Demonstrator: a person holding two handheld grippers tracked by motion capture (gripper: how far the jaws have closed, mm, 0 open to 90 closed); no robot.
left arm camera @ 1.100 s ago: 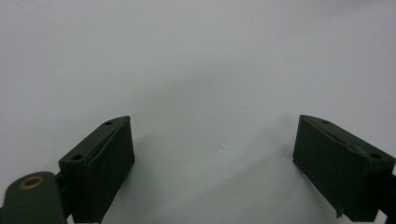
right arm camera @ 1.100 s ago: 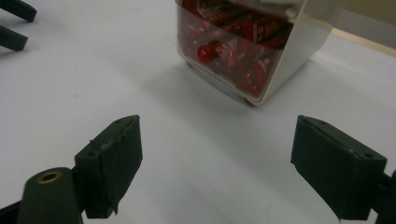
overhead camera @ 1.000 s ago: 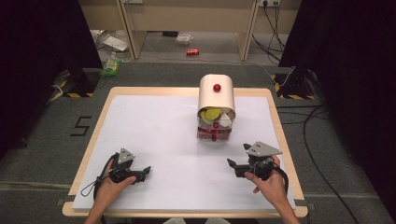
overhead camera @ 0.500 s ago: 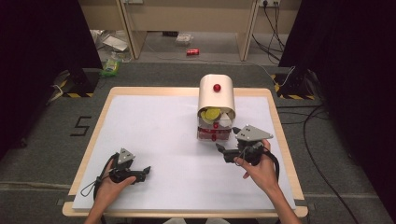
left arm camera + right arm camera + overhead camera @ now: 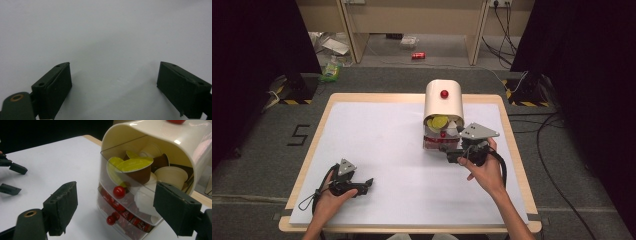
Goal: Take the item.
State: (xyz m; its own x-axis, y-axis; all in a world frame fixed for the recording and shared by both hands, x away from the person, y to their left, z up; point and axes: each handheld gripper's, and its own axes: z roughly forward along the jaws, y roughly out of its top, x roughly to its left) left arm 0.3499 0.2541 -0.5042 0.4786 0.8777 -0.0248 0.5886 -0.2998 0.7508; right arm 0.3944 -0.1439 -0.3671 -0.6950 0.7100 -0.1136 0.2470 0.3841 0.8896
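Both grippers, left gripper [image 5: 366, 184] and right gripper [image 5: 113, 212], gape before one two-drawer dispenser [image 5: 443, 102].

Overhead table [image 5: 377, 150] view; two close jaw-level views.

left hand-held gripper [image 5: 362, 184] lay low at near-left of counter [image 5: 377, 130], gripped by left hand [image 5: 332, 195], jaws pointing right, spread wide with nothing between them in left gripper view [image 5: 113, 87]. right hand-held gripper [image 5: 451, 152] sat further forward at right side, held by right hand [image 5: 484, 167], forearm angled in from bottom edge, jaws pointing left, set wide apart in right gripper view [image 5: 115, 207], nothing gripped. grey three-cornered plate on top.
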